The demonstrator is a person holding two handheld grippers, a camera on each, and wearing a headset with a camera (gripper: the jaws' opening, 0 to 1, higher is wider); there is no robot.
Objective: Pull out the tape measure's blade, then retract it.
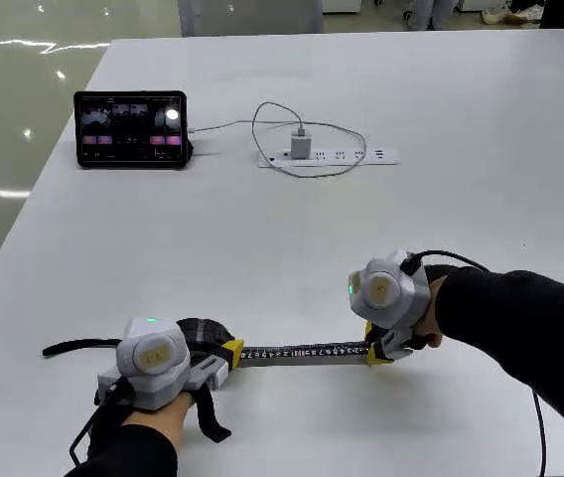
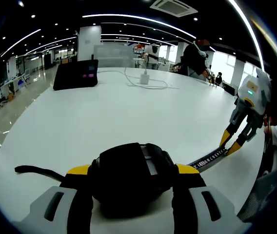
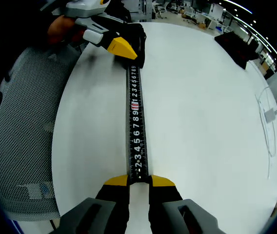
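The black tape measure case [image 2: 131,178] lies on the white table [image 1: 262,238], and my left gripper [image 2: 132,170] is shut on it from both sides. In the head view the case [image 1: 206,335] lies at the near left, in the left gripper [image 1: 217,358]. Its dark numbered blade [image 1: 302,351] runs out flat to the right. My right gripper [image 1: 379,353] is shut on the blade's end. In the right gripper view the blade [image 3: 135,122] stretches from the right gripper [image 3: 139,181] to the case [image 3: 137,35]. The blade [image 2: 209,158] shows about 15 cm of numbers.
A dark tablet [image 1: 131,129] stands at the far left. A white power strip [image 1: 332,156] with a charger [image 1: 301,146] and looped cable lies behind the middle. The case's black strap [image 1: 78,347] trails left. The table's left edge [image 1: 24,214] drops to a glossy floor.
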